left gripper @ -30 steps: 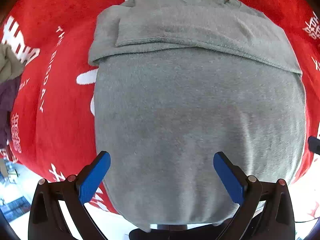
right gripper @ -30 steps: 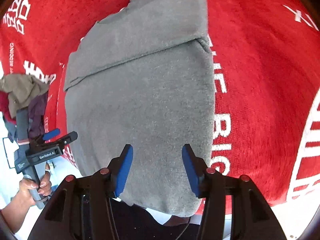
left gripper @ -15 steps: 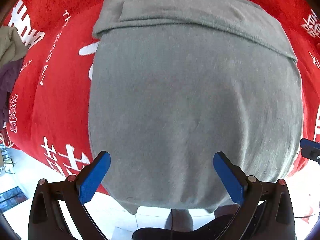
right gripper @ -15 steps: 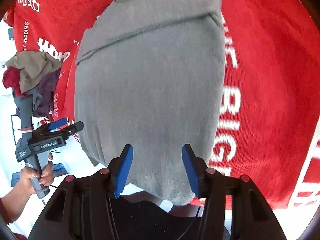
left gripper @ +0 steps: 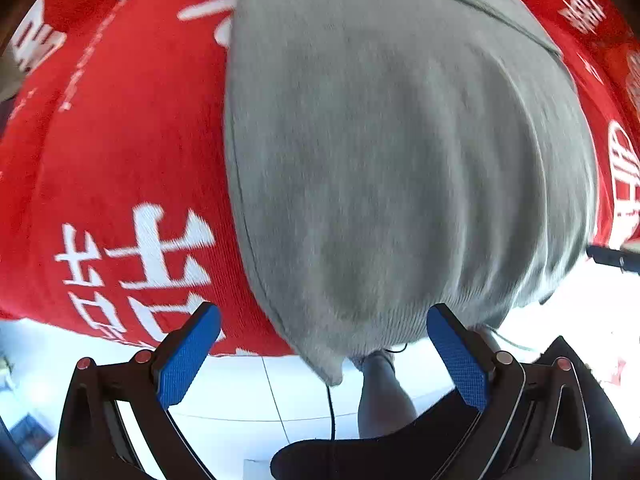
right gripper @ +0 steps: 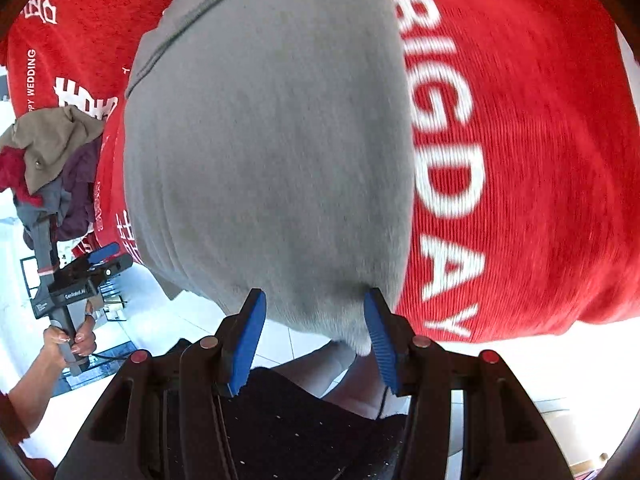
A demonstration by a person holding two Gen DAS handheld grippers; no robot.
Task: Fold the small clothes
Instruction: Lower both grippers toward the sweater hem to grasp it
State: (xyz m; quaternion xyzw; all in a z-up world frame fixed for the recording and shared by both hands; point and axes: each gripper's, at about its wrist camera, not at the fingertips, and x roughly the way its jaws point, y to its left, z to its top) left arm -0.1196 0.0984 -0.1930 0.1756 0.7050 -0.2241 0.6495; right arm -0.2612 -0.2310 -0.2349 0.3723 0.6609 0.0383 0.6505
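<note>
A: Where's the shirt?
B: The grey shirt (left gripper: 392, 168) lies flat on the red cloth (left gripper: 120, 152) with white lettering, its far end folded over, and its near hem hangs off the table edge above the white tiled floor (left gripper: 248, 392)

A: And the left gripper (left gripper: 324, 354)?
B: Spread wide, blue pads well apart, nothing between them. It sits at the shirt's near-left corner, and that corner droops down between the fingers without touching either pad

A: The right gripper (right gripper: 312, 340)?
B: Also apart, though narrower. The shirt's near-right corner hangs in the gap; the cloth looks just beside the right pad (right gripper: 380, 340), but I can't tell if it touches. It isn't pinched

A: Anything else around?
B: From the right camera, a pile of clothes (right gripper: 52, 168) sits at the far left of the table, and a hand (right gripper: 72, 340) holds the left gripper's handle
</note>
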